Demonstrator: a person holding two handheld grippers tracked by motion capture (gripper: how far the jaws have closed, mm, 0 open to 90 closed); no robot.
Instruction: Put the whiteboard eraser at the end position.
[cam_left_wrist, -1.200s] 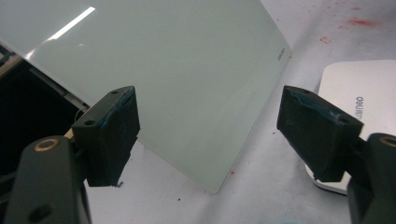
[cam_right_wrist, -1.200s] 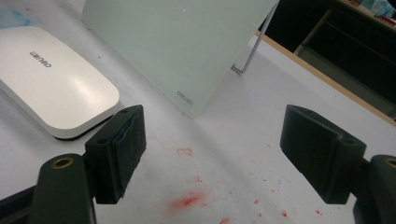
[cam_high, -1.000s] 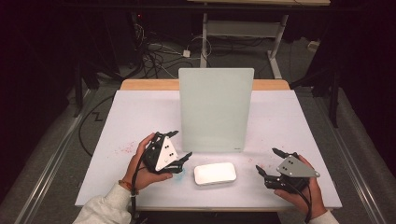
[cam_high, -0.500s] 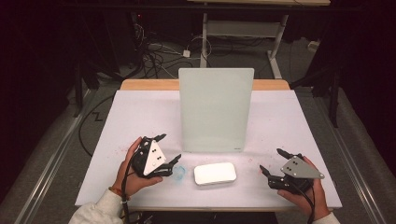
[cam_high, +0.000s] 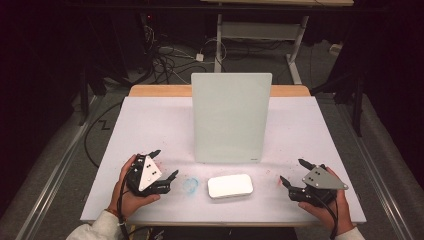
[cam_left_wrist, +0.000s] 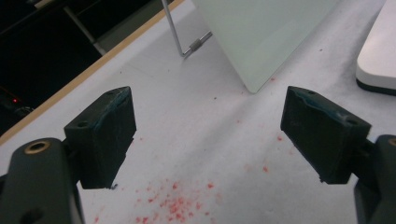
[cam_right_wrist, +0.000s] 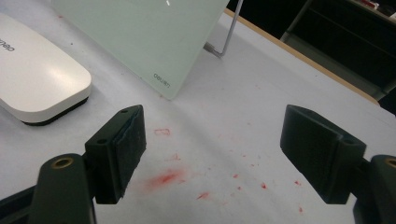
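Flanking eraser (cam_high: 230, 186), part-cropped: both claws wide.

Laboratory recording station, dark surroundings, white-topped table (cam_high: 150, 120) with wooden far edge, tangled cables (cam_high: 170, 55) on the floor, metal-framed bench (cam_high: 260, 30) behind, grey carpet.

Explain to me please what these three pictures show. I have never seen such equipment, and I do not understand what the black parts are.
A person sits at a white table and holds a two-jaw tool in each hand: the left gripper and the right gripper. Both stand open and hold nothing. One picture looks down from above. The other two come from cameras on the grippers, so the black blocks are their own jaws. On the table a pale glass board stands upright, a white eraser lies before it, and red marker stains show.
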